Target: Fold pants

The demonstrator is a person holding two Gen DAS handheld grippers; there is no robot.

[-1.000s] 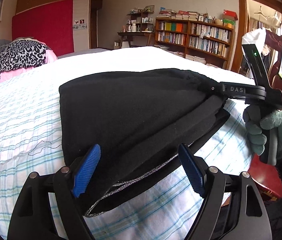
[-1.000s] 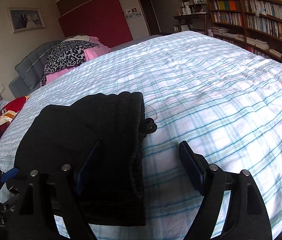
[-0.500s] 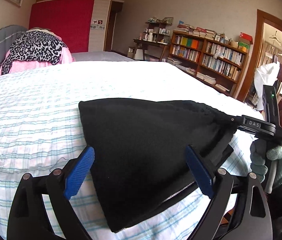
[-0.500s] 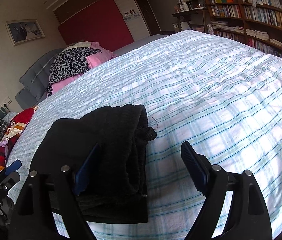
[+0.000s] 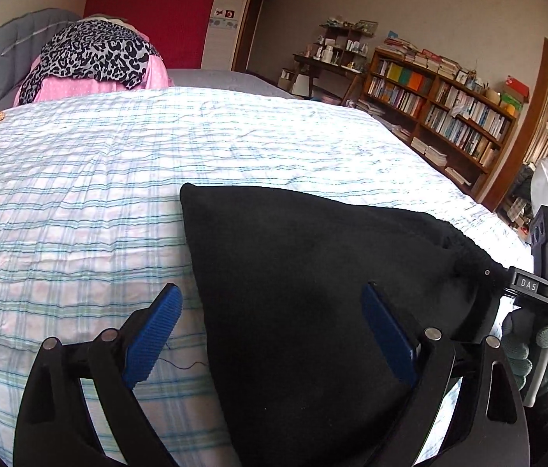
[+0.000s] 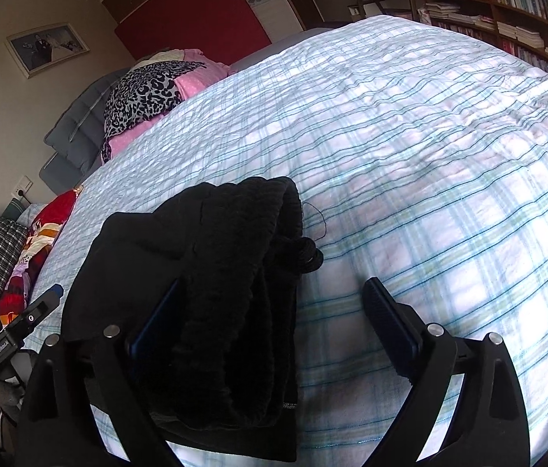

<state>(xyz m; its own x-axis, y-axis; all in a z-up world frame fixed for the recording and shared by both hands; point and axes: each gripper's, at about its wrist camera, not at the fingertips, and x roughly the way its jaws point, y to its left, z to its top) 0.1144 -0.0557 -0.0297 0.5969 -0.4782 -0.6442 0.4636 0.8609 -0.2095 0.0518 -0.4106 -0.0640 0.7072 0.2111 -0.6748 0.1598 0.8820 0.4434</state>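
2 grippers, left gripper [image 5: 270, 334] & right gripper [image 6: 274, 330], both gaped wide w/ nothing held; black pants [image 5: 313, 292] lay folded compact on bed [image 5: 79, 214], prob. nearly done.

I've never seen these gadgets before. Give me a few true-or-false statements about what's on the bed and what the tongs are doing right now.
1. The black pants lie folded on the plaid bedspread. True.
2. The left tongs are clamped on the pants. False: they stand open, holding nothing.
3. A bookshelf stands against the wall. True.
4. The right tongs grip a red pillow. False: they are open, one finger tucked beside the waistband.
5. A leopard-print cloth sits at the head of the bed. True.
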